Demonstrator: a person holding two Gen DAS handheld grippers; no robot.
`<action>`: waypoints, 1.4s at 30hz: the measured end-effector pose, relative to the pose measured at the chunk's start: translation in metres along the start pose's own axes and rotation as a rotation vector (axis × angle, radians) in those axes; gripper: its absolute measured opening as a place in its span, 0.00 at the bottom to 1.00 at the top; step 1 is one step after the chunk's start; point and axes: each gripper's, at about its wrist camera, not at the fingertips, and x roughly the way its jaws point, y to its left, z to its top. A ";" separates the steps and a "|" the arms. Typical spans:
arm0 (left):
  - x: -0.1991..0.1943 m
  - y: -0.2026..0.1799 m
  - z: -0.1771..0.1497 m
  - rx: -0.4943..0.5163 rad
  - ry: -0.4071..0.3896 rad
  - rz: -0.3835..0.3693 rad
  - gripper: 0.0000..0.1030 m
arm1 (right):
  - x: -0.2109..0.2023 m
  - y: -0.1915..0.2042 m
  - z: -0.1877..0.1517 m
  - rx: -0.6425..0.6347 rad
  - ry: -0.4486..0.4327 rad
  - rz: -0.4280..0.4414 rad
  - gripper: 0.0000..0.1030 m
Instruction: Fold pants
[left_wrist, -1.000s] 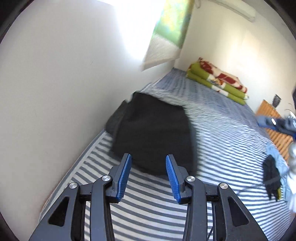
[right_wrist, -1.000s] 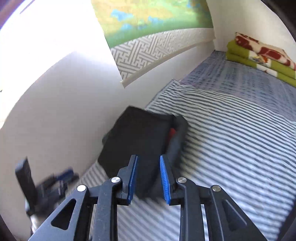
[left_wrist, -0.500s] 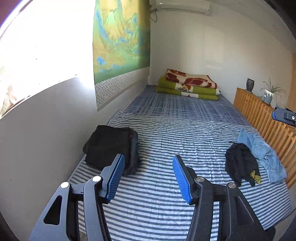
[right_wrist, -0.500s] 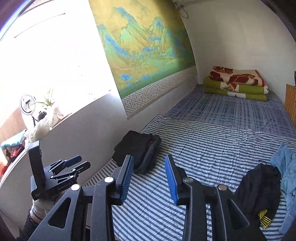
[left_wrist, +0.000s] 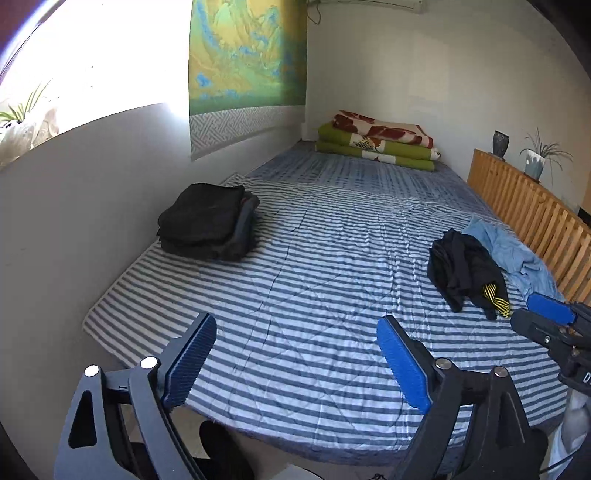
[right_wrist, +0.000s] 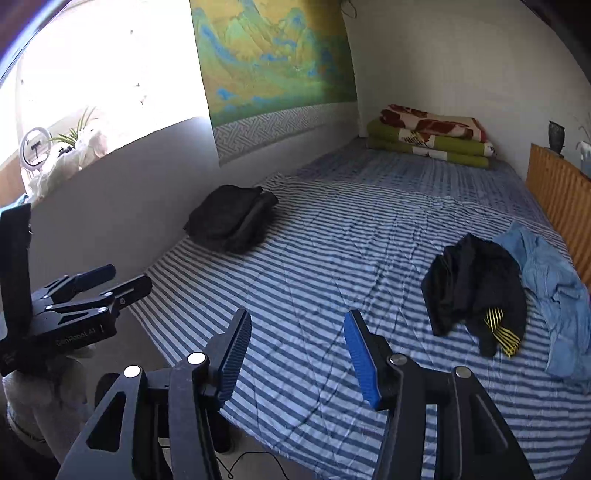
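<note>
A stack of folded dark pants (left_wrist: 208, 221) (right_wrist: 231, 223) lies near the wall on the left side of the striped bed (left_wrist: 314, 258) (right_wrist: 332, 243). Crumpled black pants with a yellow striped part (left_wrist: 465, 271) (right_wrist: 474, 290) lie at the right, beside a light blue garment (left_wrist: 509, 254) (right_wrist: 554, 288). My left gripper (left_wrist: 295, 356) is open and empty, hanging over the bed's near edge. My right gripper (right_wrist: 295, 352) is open and empty too, also at the near edge. Each gripper shows in the other's view: right one (left_wrist: 550, 321), left one (right_wrist: 92, 291).
Folded green and red blankets (left_wrist: 380, 142) lie at the bed's far end. A wooden slatted rail (left_wrist: 528, 206) runs along the right side, with a vase and a potted plant on top. A grey wall with a landscape hanging bounds the left. A person's pale sleeve (right_wrist: 40, 391) shows low left.
Both grippers have pulled back from the folded dark stack to the near edge of the bed, and both have opened wider. The whole bed is now in view.
</note>
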 end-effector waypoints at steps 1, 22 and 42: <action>-0.002 -0.001 -0.009 -0.015 0.006 -0.006 0.93 | -0.001 0.000 -0.011 0.004 -0.001 -0.023 0.54; 0.015 0.037 -0.051 -0.106 0.093 0.057 0.99 | 0.004 0.015 -0.051 0.001 0.001 -0.127 0.68; 0.023 0.013 -0.040 -0.034 0.079 0.047 0.99 | 0.012 -0.003 -0.056 0.050 0.020 -0.180 0.68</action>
